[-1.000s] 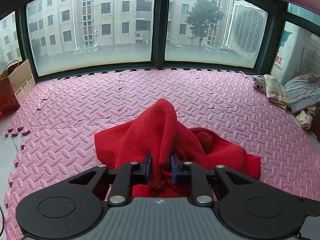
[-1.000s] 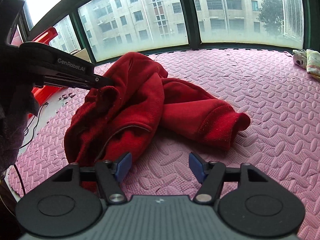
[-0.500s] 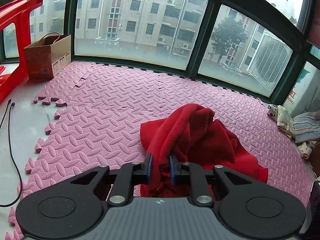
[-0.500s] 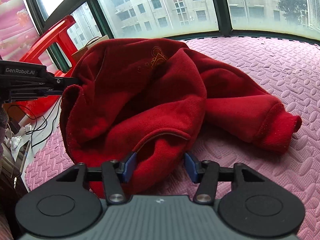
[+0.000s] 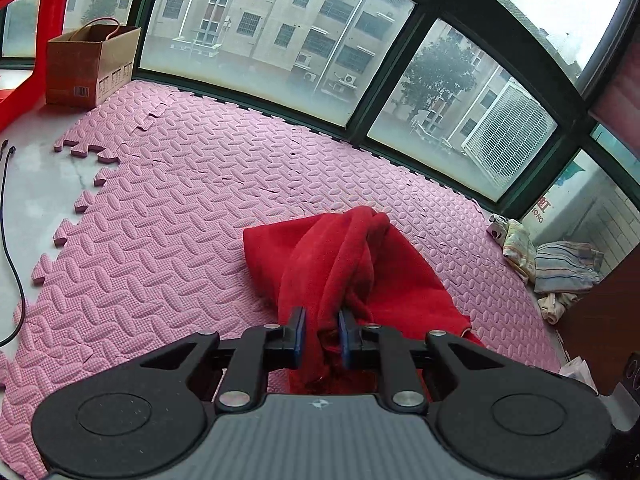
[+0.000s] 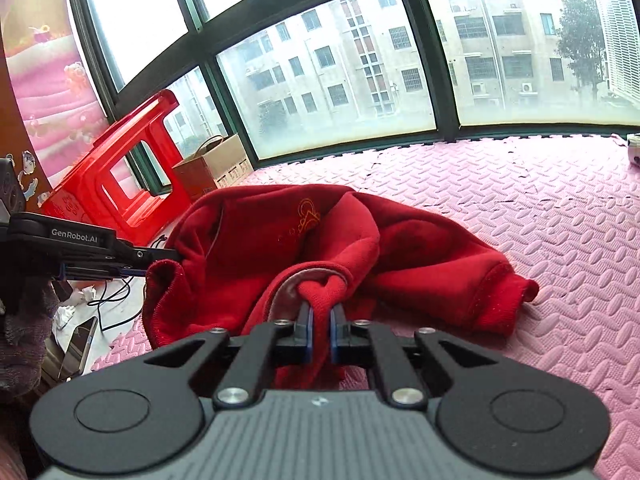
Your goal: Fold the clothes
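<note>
Left gripper [image 5: 322, 330] pinches a bunched fold of the red sweater [image 6: 248, 248]; right gripper [image 6: 320, 330] pinches its hem, sweater draped on the pink mat [image 5: 192, 184]

Fleecy matt red sweatshirt [image 6: 248, 240] lies on embossed pink foam mat [image 5: 192, 184]; glossy red plastic stool [image 6: 120, 168].

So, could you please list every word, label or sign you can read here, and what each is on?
"GenRobot.AI": on the left gripper.
"ONG": end of a red sign, rest cut off.
Printing and barcode on the box: too small.
Gold embroidery on the red garment: no legible letters.
</note>
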Tool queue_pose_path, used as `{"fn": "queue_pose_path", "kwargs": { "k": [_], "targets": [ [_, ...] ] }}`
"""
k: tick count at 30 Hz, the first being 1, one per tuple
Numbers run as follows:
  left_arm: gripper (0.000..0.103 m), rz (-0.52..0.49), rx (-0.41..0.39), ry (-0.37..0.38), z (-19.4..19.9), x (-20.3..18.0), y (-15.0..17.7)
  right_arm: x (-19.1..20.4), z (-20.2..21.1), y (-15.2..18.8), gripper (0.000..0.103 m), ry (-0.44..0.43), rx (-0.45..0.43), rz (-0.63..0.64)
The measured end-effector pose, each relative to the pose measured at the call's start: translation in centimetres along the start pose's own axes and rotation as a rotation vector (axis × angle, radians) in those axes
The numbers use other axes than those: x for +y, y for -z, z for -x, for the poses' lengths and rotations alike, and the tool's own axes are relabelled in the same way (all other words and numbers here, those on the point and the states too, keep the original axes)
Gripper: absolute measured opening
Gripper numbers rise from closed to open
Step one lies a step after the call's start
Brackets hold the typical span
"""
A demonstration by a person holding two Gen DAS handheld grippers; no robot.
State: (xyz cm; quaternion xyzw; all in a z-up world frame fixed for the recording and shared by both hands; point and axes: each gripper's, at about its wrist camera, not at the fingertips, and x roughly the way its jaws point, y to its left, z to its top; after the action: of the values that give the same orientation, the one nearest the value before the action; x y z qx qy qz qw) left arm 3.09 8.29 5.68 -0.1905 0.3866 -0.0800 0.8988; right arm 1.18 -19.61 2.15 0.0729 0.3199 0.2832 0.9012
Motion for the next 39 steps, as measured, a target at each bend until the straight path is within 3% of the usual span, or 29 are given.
{"fn": "queue_pose_path", "kwargs": {
  "k": [6,12,14,18,23,26,32,39],
  "targets": [
    [0.018,0.003,0.095,0.063,1.8,0.2,3.4,0.9,5.4,1.3,0.007,-0.008,0.056,0.048],
    [0.018,-0.001,0.275,0.039,0.2,1.8,8.4,0.6,6.3,6.4,0.007,-0.006,0.263,0.023],
    [0.019,-0.018,0.303,0.034,-0.1,2.0,9.2,0.3,6.2,7.4,0.007,-0.001,0.298,0.02],
    [0.023,-0.079,0.271,0.038,1.0,1.2,8.0,-0.1,7.1,6.7,0.012,0.004,0.298,0.035],
    [0.043,-0.159,0.218,0.035,2.5,-0.2,6.2,-1.5,7.5,3.7,0.019,0.051,0.249,0.054],
    [0.05,-0.195,0.175,0.026,3.2,-1.0,5.1,-2.7,6.9,1.7,0.024,0.093,0.197,0.062],
    [0.052,-0.204,0.107,0.014,1.7,-2.5,2.0,-5.5,2.5,-2.0,0.027,0.146,0.136,0.072],
    [0.052,-0.245,0.071,0.008,-3.6,-5.9,-1.4,-8.5,-4.1,-4.9,0.028,0.15,0.124,-0.003]
  ]
}}
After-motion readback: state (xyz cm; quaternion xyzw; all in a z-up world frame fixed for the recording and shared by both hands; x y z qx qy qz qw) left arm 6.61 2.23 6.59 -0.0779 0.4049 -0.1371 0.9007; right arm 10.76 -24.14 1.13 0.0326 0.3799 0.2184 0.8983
